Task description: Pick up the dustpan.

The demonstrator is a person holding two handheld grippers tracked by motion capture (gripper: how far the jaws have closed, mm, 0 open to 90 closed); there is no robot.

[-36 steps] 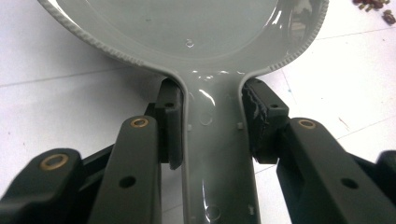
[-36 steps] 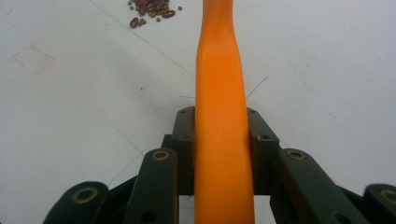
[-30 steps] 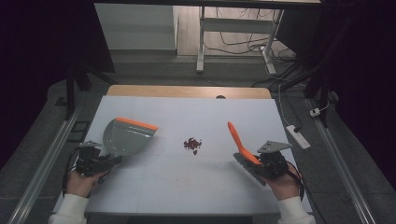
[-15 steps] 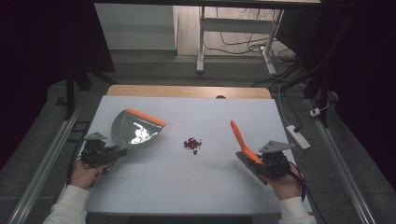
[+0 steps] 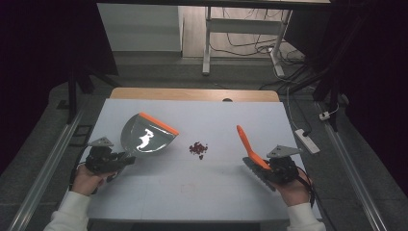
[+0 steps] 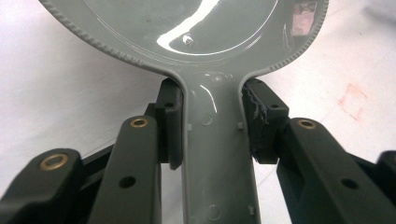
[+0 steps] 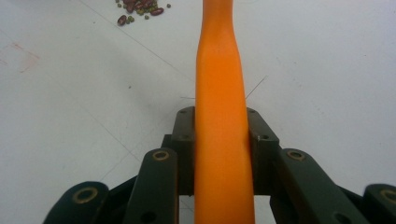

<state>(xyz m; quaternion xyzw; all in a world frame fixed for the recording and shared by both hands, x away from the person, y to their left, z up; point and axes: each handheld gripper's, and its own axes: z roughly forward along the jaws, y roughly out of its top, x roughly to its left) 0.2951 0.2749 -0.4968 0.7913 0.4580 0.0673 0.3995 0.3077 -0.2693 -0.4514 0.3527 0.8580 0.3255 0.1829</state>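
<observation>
A grey dustpan [image 5: 144,137] with an orange front lip hangs tilted over the white table [image 5: 216,202] at the left, its shiny inside facing up. My left gripper [image 5: 126,158] is shut on its grey handle [image 6: 217,154], one pad on each side. At the right, my right gripper [image 5: 263,166] is shut on an orange brush [image 5: 245,142], whose long handle [image 7: 219,70] points away between the jaws. A small pile of dark red and green beans [image 5: 197,148] lies on the table between the two tools, and also at the top left of the right gripper view [image 7: 140,8].
A white power strip [image 5: 307,141] lies off the table's right edge. A faint red square mark [image 5: 187,186] is on the table near the front. Metal rails run along both sides, and a wooden strip [image 5: 192,94] borders the far edge.
The dustpan has swung right toward the beans and tipped up, so its glossy inside now shows. The brush and right gripper have barely shifted.
</observation>
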